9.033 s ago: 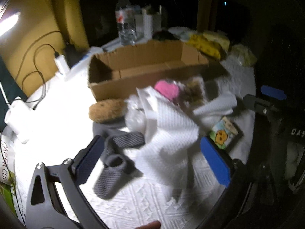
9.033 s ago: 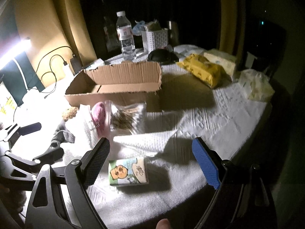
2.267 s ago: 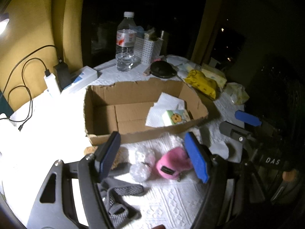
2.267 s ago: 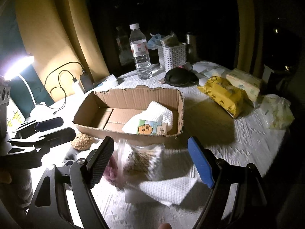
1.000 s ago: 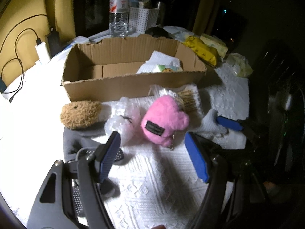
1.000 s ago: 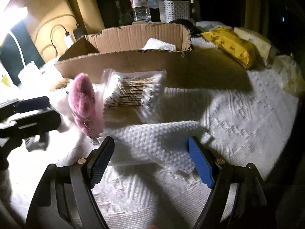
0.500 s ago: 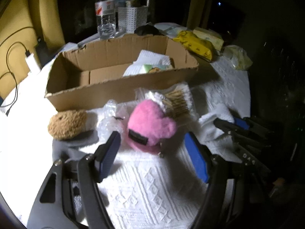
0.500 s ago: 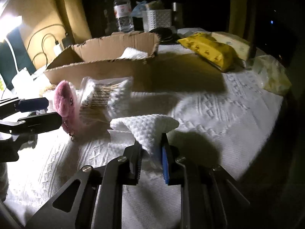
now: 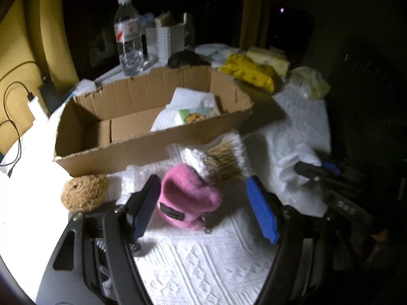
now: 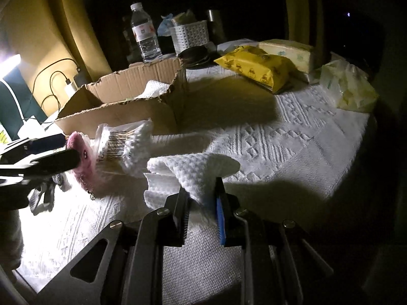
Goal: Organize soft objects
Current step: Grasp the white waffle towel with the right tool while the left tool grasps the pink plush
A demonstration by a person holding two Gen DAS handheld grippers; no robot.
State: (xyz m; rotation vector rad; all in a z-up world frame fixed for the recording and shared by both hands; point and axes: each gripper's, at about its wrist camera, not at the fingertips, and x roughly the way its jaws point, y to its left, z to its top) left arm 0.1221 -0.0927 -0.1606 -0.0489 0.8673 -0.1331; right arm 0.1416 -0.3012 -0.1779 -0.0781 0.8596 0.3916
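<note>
Since a second ago the right gripper has clamped the limp white embossed paper towel by its bunched edge on the bench. Left gripper, jaws apart, straddles the squashy pink plush pouch before the cardboard box.

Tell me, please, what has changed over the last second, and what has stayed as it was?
The right tongs have shut on the white cloth, which they straddled open a second ago. The left tongs have moved in around the pink plush, not yet shut. The cardboard box and its contents are unchanged.
</note>
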